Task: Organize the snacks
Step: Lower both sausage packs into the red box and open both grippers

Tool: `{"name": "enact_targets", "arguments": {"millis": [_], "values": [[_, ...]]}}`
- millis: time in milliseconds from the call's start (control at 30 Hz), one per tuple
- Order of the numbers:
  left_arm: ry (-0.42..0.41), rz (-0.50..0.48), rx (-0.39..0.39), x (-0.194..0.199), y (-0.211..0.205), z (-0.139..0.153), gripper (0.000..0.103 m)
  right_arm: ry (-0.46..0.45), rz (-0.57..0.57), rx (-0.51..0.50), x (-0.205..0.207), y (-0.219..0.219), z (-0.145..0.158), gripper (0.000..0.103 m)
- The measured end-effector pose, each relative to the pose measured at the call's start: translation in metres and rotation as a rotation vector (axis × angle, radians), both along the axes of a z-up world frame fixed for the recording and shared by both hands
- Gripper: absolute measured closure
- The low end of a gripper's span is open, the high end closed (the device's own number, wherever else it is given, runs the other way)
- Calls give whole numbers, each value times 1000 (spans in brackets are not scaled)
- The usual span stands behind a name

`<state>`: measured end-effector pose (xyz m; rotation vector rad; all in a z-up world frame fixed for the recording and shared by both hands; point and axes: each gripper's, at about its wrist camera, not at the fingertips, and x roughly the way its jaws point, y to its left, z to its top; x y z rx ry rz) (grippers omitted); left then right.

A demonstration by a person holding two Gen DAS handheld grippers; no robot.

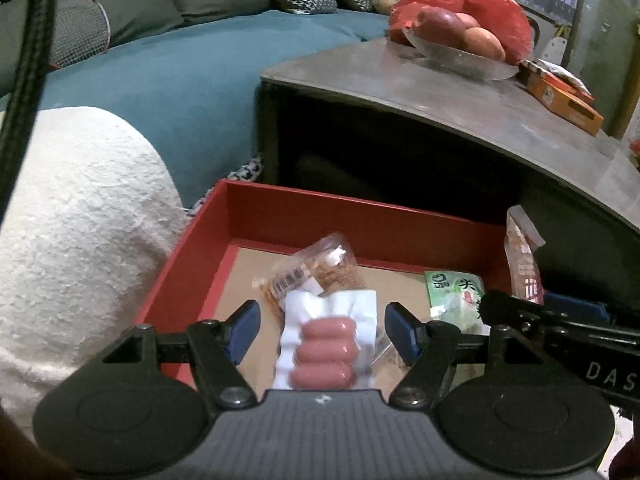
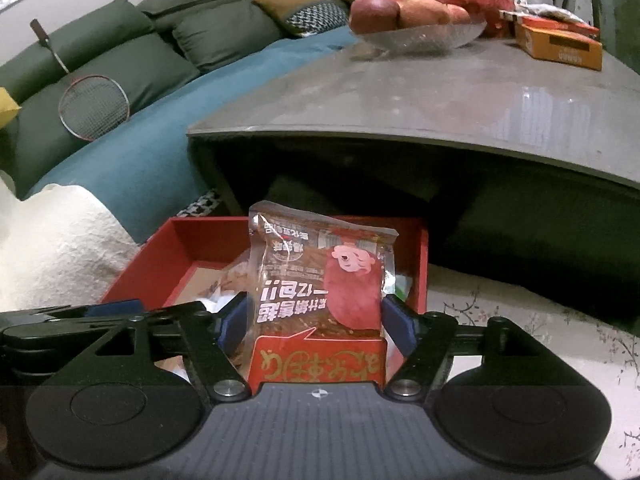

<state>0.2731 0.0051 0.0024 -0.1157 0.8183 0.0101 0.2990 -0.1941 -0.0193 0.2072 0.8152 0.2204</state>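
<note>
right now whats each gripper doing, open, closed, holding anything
Left gripper: open, fingers apart on either side of the sausage pack, not touching it.
Right gripper: snack packet between its fingers; grip cannot be told.

Both wrist views close, angled down, sharing red box (image 1: pixel 188 264).

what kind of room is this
Most likely a home living room: a sofa with cushions, a low coffee table holding a fruit bowl, and a badminton racket leaning on the sofa.

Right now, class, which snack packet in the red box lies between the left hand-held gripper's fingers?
The white sausage pack with pink sausages; the clear packet and green packet lie beyond.
</note>
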Motion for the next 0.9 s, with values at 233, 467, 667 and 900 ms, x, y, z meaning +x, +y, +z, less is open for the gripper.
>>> {"name": "enact_targets", "arguments": {"millis": [233, 467, 667, 900], "values": [[-27, 18, -39, -11, 8, 18, 40, -26, -3, 2, -7, -3, 8, 19], [1, -55, -21, -41, 9, 23, 40, -25, 5, -4, -28, -8, 18, 19], [77, -88, -63, -71, 11, 15, 40, -9, 39, -48, -55, -5, 22, 19], [116, -100, -108, -94, 15, 11, 40, 25, 80, -49, -97, -4, 27, 19]]}}
